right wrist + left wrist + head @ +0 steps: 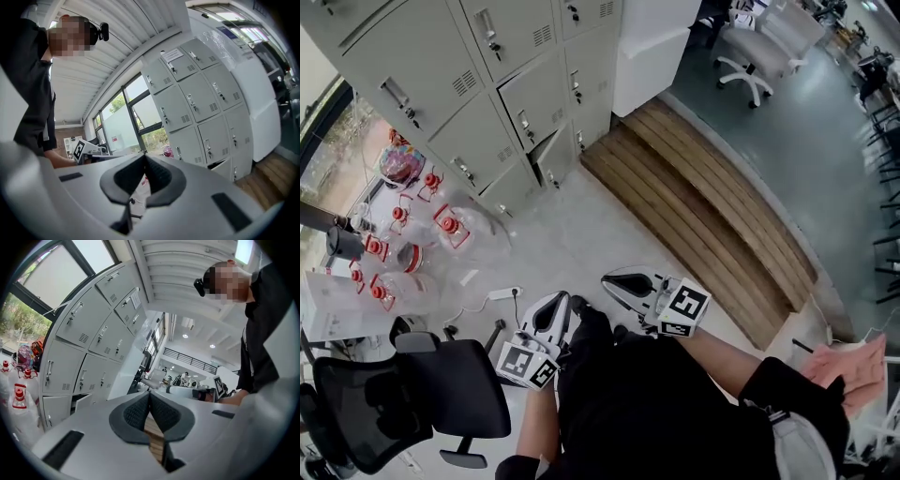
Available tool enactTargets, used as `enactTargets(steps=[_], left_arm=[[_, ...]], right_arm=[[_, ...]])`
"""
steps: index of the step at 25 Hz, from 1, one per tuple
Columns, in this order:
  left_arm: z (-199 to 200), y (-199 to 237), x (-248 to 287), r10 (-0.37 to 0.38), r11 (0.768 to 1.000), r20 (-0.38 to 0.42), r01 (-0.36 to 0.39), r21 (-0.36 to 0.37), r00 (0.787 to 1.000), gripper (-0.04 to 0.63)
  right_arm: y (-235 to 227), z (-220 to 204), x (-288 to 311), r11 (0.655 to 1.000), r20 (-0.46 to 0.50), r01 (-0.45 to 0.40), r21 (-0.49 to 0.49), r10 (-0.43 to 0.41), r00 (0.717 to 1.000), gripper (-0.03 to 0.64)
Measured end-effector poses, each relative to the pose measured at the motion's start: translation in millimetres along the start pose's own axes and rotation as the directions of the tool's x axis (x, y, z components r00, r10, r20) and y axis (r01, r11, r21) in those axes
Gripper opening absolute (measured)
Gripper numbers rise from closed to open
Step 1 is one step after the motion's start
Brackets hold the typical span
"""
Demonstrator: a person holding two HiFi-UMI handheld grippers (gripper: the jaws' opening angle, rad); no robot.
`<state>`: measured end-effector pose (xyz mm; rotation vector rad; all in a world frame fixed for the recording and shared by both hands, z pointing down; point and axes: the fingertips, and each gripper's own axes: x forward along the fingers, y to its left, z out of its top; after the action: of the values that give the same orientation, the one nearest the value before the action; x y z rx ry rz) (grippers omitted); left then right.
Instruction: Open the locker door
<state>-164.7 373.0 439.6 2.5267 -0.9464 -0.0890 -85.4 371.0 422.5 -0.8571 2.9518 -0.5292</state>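
The locker bank (487, 84) fills ten to eleven o'clock of the head view. The task's door (553, 157) is in its bottom row, at eleven o'clock from both hands, already ajar with a dark gap beside it. Its long axis stands upright, its face is turned slightly out of the bank, and the free edge seems to be the left one as one faces the lockers. The left hand-held gripper (559, 302) and the right hand-held gripper (611, 281) are low by the person's body, well apart from the door, each with jaws pressed together on nothing. To open it well, I would bring one tip to that gap, hook behind the free edge, and draw outward along the hinge's arc rather than straight back
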Motion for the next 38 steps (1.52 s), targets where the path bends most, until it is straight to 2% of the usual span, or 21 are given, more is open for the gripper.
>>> enactTargets(steps=[6, 11, 22, 30, 38], left_arm=[[39, 71, 21, 0.029, 0.999, 0.058, -0.028, -0.028, 0.998, 0.015], [66, 118, 36, 0.004, 1.0, 0.068, -0.002, -0.023, 0.998, 0.015], [92, 164, 63, -0.013, 0.999, 0.083, 0.016, -0.033, 0.996, 0.015], [109, 208, 86, 0.049, 0.998, 0.057, -0.048, -0.028, 0.997, 0.015], [159, 253, 138, 0.112, 0.993, 0.051, -0.113, 0.017, 0.992, 0.015]], right_arm=[[-39, 20, 70, 0.999, -0.058, -0.031, -0.02, 0.03, 0.998, 0.012], [-66, 54, 119, 0.998, -0.026, -0.014, -0.062, 0.013, 1.0, 0.012], [-114, 70, 149, 0.997, -0.028, 0.038, -0.064, -0.04, 0.999, 0.012], [-162, 83, 200, 0.999, -0.008, -0.022, -0.035, 0.022, 1.0, 0.012], [-238, 103, 248, 0.996, -0.02, -0.088, -0.033, 0.088, 0.996, 0.012]])
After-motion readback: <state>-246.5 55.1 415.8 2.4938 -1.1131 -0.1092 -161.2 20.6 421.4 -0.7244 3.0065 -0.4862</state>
